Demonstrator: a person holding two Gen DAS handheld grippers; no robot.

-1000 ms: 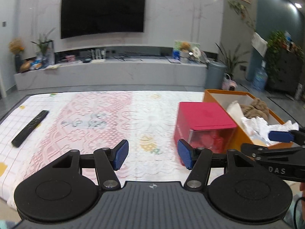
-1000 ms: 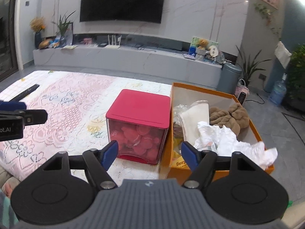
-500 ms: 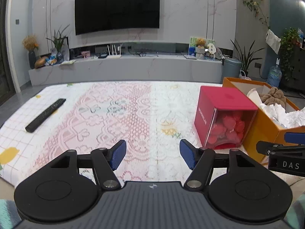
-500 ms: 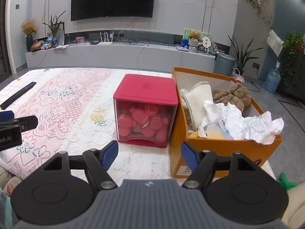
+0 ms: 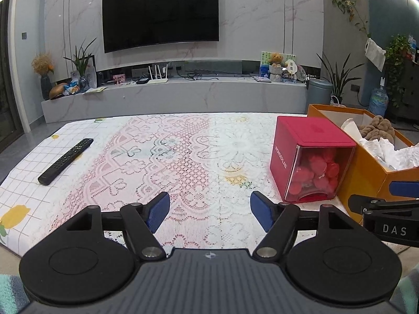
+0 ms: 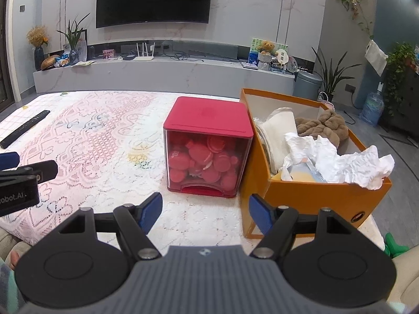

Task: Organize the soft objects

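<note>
An orange box (image 6: 314, 198) stands at the table's right end and holds a brown plush (image 6: 324, 127), crumpled white cloth (image 6: 348, 162) and a rolled white cloth (image 6: 279, 130). It also shows in the left wrist view (image 5: 366, 175). A red-lidded clear box (image 6: 208, 146) of red soft pieces stands against its left side, also seen in the left wrist view (image 5: 311, 157). My left gripper (image 5: 209, 210) is open and empty over the lace cloth. My right gripper (image 6: 205, 212) is open and empty, in front of both boxes.
A black remote (image 5: 65, 161) lies at the table's left on the lace-covered table (image 5: 170, 157). A grey TV bench (image 5: 172, 96) runs behind. A green object (image 6: 395, 246) lies on the floor at the right.
Both grippers have drawn back and levelled out; the boxes look farther away and more of the room shows. Both stay open and empty.
</note>
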